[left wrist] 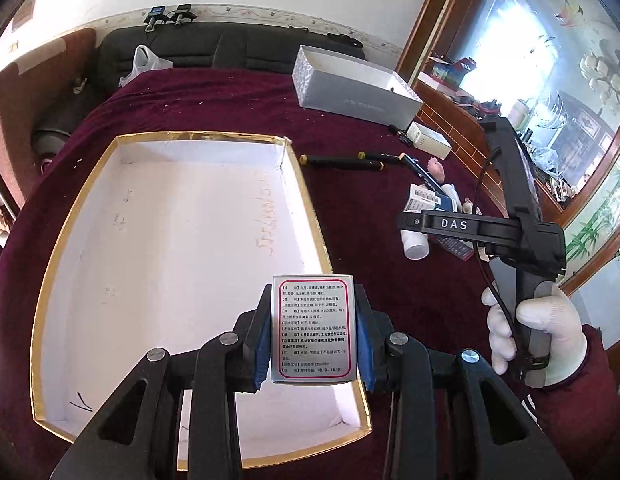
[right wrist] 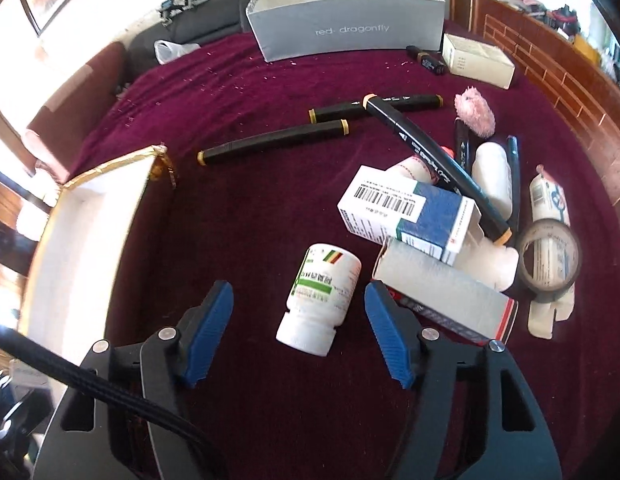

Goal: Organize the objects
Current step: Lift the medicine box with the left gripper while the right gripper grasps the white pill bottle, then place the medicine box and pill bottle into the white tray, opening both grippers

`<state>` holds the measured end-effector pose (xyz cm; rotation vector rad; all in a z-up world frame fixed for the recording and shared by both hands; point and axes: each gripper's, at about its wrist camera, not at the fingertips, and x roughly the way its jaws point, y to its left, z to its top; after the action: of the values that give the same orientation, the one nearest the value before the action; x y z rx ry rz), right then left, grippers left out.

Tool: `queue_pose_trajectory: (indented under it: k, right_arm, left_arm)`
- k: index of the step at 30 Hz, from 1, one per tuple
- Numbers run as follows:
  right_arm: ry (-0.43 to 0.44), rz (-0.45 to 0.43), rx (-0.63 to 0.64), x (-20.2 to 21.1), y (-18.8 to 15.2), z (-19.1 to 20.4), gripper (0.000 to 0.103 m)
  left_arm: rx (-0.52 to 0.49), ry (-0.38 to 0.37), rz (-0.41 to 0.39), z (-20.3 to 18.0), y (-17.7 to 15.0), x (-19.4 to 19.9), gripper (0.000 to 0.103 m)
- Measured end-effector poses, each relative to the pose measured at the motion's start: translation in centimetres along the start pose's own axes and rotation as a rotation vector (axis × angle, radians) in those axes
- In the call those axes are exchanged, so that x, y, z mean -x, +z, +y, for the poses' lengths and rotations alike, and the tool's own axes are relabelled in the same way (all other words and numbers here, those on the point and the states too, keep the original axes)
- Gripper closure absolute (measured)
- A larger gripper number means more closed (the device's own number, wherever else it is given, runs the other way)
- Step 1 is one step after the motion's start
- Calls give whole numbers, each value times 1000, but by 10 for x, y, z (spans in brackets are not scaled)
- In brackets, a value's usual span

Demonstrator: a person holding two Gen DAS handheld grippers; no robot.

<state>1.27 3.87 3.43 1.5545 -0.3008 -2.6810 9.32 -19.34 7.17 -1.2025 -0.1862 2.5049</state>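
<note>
A wide gold-rimmed tray (left wrist: 79, 208) with a white floor lies on the maroon cloth (left wrist: 213, 100), left of the clutter. Over its near right corner the left gripper (left wrist: 314, 330) clamps a silver box (left wrist: 313, 328), its face red-bordered with dense black print. The right gripper (right wrist: 299, 334) stands spread around a white pill bottle (right wrist: 320, 298), green-labelled, lying tilted.

Daylight, bright and uneven: blown-out glare on the large wood-framed mirror (left wrist: 522, 60) and at the left margin of the right wrist view, soft shadows on the dark maroon velvet cloth (right wrist: 245, 92), strong fisheye bending with black vignetted corners, mildly soft focus throughout.
</note>
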Motion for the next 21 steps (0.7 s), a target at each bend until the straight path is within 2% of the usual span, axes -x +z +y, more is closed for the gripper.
queue_pose_trajectory:
  k: [5,7,12,16,21]
  right_arm:
    - [-70,27,6,-13,1,7,53]
    - [-87,38,2,-16,-2,7,72]
    - [-27,34,-22,-7,-7,4,72]
    - [30,-5,4,23,-8,11,72]
    - [161,-49,38,67,7,32,72]
  left_arm:
    - [15,14,-7,12,-4,4,73]
    - [21,15,-11,16,-7,7,73]
    - [42,19,-31,23,-6,19,73]
    - [42,10,-62,25,3,38,73]
    - [11,-14,-114,22,37,71,73]
